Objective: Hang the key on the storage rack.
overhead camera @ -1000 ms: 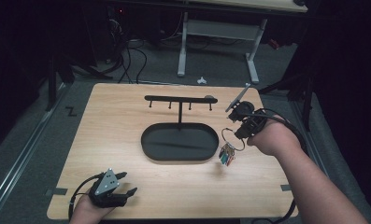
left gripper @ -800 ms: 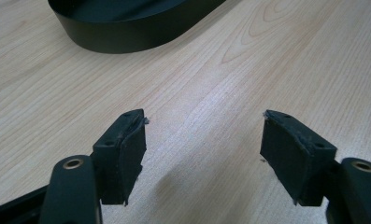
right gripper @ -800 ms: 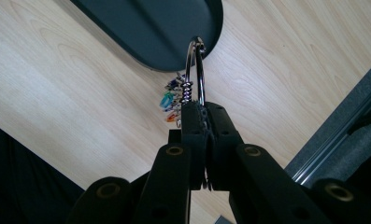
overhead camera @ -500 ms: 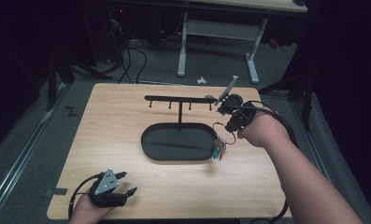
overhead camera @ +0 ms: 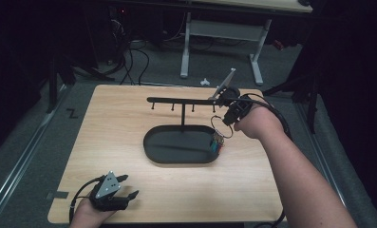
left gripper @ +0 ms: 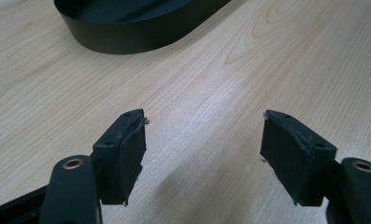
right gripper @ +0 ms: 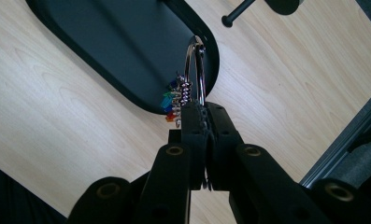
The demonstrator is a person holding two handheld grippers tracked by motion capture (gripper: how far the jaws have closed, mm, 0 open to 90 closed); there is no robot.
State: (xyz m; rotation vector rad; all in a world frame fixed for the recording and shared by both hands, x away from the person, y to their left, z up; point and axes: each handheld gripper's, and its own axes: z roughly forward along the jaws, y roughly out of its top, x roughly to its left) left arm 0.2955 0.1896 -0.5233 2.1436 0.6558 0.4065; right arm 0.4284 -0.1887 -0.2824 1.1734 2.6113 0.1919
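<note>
Keys, small and coloured, hang in a bunch on a thin polished metal ring (right gripper: pixel 196 70), which dangles over the right end of the matte black oval tray (overhead camera: pixel 153 142). The right gripper (right gripper: pixel 203 109) has its jaws pressed together on the ring's wire, beside the black metal hook rack (overhead camera: pixel 176 100) rising from the tray. Pale, fine-grained wooden tabletop (overhead camera: pixel 119 114) lies beneath. The left gripper (left gripper: pixel 202 140) rests near the front edge, its jaws apart (worn rubber pads), holding nothing.
</note>
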